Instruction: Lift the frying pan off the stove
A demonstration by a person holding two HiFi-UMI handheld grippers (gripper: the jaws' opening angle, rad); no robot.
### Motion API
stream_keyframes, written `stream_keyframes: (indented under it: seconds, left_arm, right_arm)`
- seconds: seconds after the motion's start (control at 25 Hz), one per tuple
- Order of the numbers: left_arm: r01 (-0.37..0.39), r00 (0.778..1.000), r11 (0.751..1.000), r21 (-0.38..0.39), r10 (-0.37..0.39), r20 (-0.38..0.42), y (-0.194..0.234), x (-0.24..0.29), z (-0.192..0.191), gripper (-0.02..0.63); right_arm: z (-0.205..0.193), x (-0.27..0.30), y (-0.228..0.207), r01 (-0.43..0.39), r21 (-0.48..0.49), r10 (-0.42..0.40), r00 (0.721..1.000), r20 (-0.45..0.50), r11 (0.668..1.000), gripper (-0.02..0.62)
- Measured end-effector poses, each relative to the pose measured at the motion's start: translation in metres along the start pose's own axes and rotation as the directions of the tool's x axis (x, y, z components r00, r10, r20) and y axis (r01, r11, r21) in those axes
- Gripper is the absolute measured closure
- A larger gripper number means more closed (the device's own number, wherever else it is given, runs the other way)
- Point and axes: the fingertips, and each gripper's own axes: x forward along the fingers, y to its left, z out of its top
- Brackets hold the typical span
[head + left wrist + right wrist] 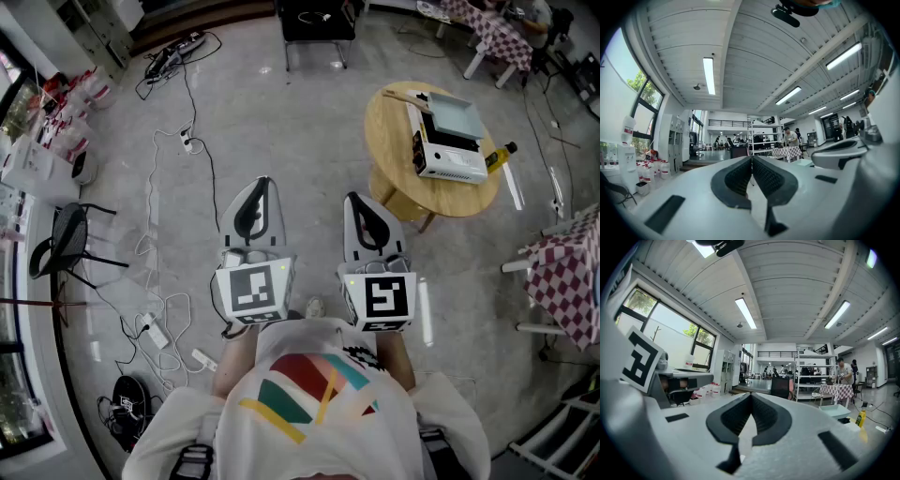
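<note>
A square pale grey-green frying pan (455, 116) with a wooden handle (405, 94) sits on a white table-top stove (450, 155) on a round wooden table (394, 122) at the upper right. The pan also shows low on the right in the right gripper view (836, 411). My left gripper (262, 183) and right gripper (352, 199) are held side by side in front of the person's chest, level over the floor, well short of the table. Both pairs of jaws meet at the tips with nothing between them, as seen for the left gripper (751, 158) and the right gripper (751, 394).
A yellow bottle (499, 156) lies at the table's right edge. Cables and power strips (155, 281) trail over the floor at the left, beside a black chair (66, 244). Checked-cloth tables (567, 281) stand at the right and top right. People stand far off by shelves (843, 371).
</note>
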Motion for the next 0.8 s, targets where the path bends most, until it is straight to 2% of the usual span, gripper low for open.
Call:
stream_keyframes:
  seconds: [0.48, 0.8]
  left_arm:
    - [-0.037, 0.999, 0.999, 0.005, 0.037, 0.027, 0.010, 0.002, 0.014, 0.594]
    - [-0.055, 0.998, 0.998, -0.009, 0.055, 0.024, 0.012, 0.002, 0.019, 0.594]
  right_arm:
    - [0.009, -0.002, -0.004, -0.043, -0.005, 0.043, 0.998, 0.037, 0.999, 0.603]
    - [-0.003, -0.006, -0.011, -0.056, 0.063, 0.055, 0.998, 0.024, 0.996, 0.603]
